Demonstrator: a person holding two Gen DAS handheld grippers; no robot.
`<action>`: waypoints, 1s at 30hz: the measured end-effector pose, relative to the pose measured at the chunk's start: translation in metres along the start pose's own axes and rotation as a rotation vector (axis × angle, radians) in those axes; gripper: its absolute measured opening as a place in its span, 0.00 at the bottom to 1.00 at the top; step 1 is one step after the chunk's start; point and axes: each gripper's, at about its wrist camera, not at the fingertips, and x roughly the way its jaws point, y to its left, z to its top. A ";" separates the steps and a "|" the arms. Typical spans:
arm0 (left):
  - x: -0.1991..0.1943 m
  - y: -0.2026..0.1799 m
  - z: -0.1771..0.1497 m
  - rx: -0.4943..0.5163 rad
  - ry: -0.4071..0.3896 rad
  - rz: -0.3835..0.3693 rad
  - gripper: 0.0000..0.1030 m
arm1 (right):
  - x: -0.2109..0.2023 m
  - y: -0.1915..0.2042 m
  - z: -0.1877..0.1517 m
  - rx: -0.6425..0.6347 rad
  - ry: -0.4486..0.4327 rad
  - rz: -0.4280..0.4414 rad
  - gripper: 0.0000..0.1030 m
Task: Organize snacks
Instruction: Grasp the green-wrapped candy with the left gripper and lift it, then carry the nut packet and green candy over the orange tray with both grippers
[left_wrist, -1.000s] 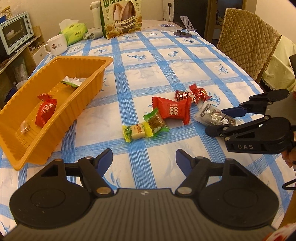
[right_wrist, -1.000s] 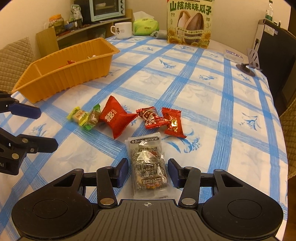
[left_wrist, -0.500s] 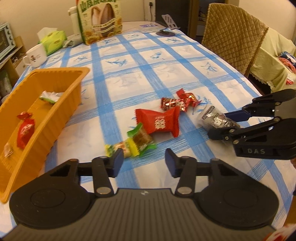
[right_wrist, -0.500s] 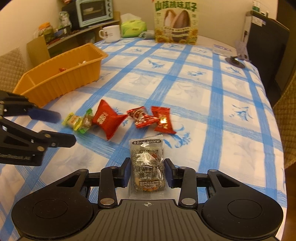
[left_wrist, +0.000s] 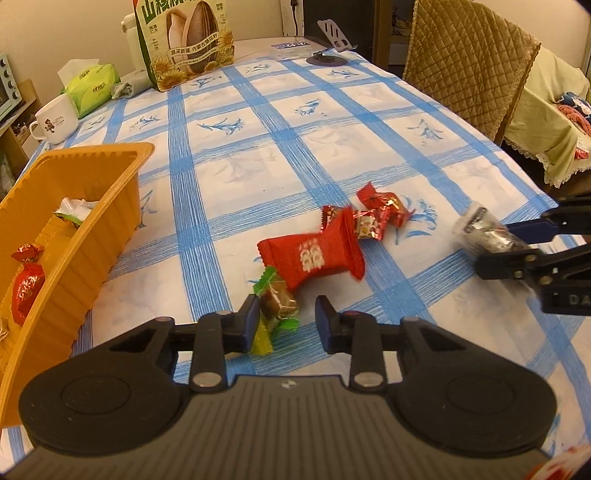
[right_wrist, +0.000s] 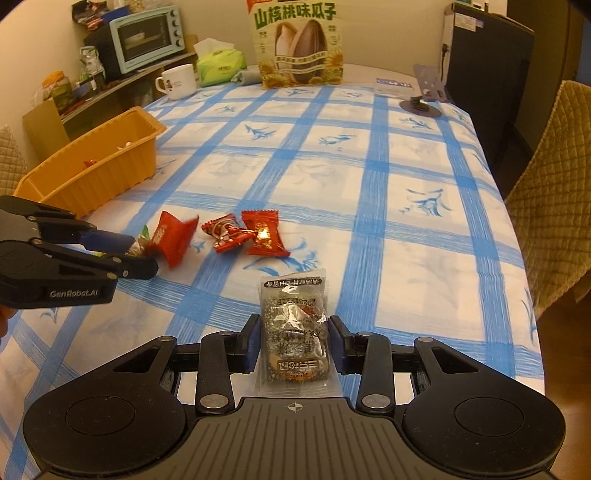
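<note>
Orange basket (left_wrist: 92, 236), far left of the left gripper (left_wrist: 286, 321): holds sorted sweets, likely the drop point. Left gripper: jaws closing around a green-wrapped candy (left_wrist: 277, 301) on the table (left_wrist: 332, 147), right pad not yet touching. Red packet (left_wrist: 314, 254) just ahead. Right gripper (right_wrist: 293, 343): narrowed onto a clear seed bar (right_wrist: 293, 328), held for carrying.

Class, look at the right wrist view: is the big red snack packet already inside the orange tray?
No: the big red packet lies on the tablecloth beside the left gripper, outside the orange tray.
</note>
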 end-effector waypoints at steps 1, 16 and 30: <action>0.001 0.001 -0.001 0.002 0.000 0.004 0.22 | -0.001 -0.001 -0.001 0.003 0.000 -0.001 0.37; -0.028 0.002 -0.008 -0.072 -0.016 -0.032 0.12 | -0.016 0.004 0.000 -0.003 -0.028 0.024 0.37; -0.092 0.007 -0.032 -0.150 -0.060 -0.010 0.12 | -0.044 0.035 0.009 -0.062 -0.069 0.096 0.37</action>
